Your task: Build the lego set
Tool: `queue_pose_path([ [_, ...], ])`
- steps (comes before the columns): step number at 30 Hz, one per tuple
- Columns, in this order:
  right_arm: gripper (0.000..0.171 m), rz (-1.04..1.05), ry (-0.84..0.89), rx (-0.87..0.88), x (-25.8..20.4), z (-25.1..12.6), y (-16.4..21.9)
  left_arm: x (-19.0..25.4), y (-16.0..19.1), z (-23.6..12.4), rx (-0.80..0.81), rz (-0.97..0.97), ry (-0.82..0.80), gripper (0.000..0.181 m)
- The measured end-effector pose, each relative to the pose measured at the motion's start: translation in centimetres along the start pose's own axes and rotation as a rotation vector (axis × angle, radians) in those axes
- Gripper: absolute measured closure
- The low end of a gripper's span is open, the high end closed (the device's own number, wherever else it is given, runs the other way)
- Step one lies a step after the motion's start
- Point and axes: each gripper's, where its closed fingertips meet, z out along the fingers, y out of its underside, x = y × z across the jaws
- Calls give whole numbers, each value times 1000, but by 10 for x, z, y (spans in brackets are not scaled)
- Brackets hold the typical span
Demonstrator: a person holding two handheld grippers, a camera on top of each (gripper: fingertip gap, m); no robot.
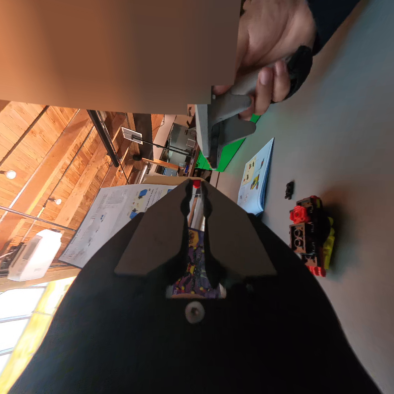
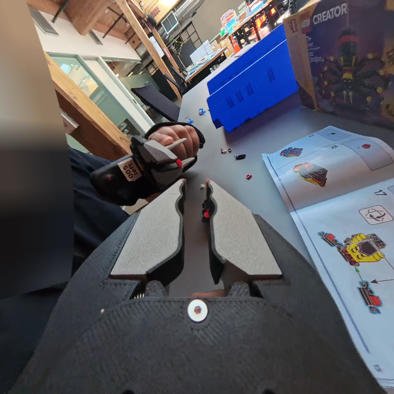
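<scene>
Between the tips of the left hand-held gripper, a small red piece is being pinched, while the right hand-held gripper, nearer the partly built model, is hanging slightly parted and empty over the tabletop.

1. We see printed branding and small print on the purple set box, standing at the worktop's far right corner.
2. We see step numbers on the open instruction booklet, lying along the worktop's right edge.
3. We see a small white tag with short print on the left gripper.
4. The printed sheet beyond the worktop's far edge is too small for us to read.
</scene>
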Motion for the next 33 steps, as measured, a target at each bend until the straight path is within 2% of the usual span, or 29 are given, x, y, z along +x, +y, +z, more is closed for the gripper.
queue_pose_path([
  [5,157,-159,180,51,16,-16,-14,-16,3,-3,48,-242,5,176],
  [9,159,-180,172,93,14,-24,-23,-21,5,-2,79,-422,34,176],
  [13,154,-162,244,-112,36,-19,10,-17,15,0,29,-372,35,176],
  [16,149,-245,335,-284,50,-16,36,-13,14,1,25,-344,46,176],
  [21,143,-375,439,-449,64,-11,60,-12,17,2,11,-332,47,176],
  [24,140,-459,484,-509,69,-7,68,-12,17,2,10,-335,48,176],
  [28,140,-486,436,-539,61,3,77,-9,16,3,8,-325,58,176],
  [33,144,-518,509,-563,75,0,77,-9,16,3,7,-326,60,176],
])
